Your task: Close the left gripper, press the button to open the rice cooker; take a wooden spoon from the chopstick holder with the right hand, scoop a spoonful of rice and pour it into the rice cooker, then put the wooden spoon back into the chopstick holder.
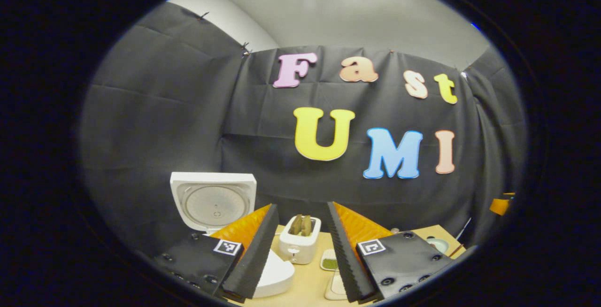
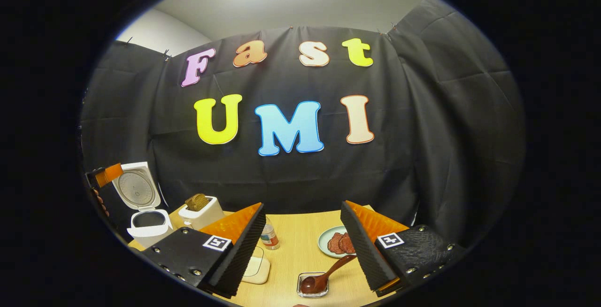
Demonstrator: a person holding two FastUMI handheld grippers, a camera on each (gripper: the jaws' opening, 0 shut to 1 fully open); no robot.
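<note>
The white rice cooker (image 1: 277,276) stands open with its lid (image 1: 213,201) raised, just beyond my left gripper (image 1: 303,205), which is open and empty. In the right gripper view the open cooker (image 2: 149,225) sits at the far left, with the left gripper (image 2: 108,174) and the hand holding it beside its lid. A dark wooden spoon (image 2: 328,272) lies with its bowl in a small clear square container (image 2: 313,288), its handle slanting up toward my right finger. My right gripper (image 2: 303,206) is open above the table, holding nothing.
A white toaster (image 2: 202,213) with bread stands next to the cooker. On the wooden table (image 2: 300,232) are a small bottle (image 2: 268,236), a pale square dish (image 2: 257,265) and a plate of sliced meat (image 2: 335,242). A little dish of green stuff (image 1: 330,263) lies ahead of the left gripper.
</note>
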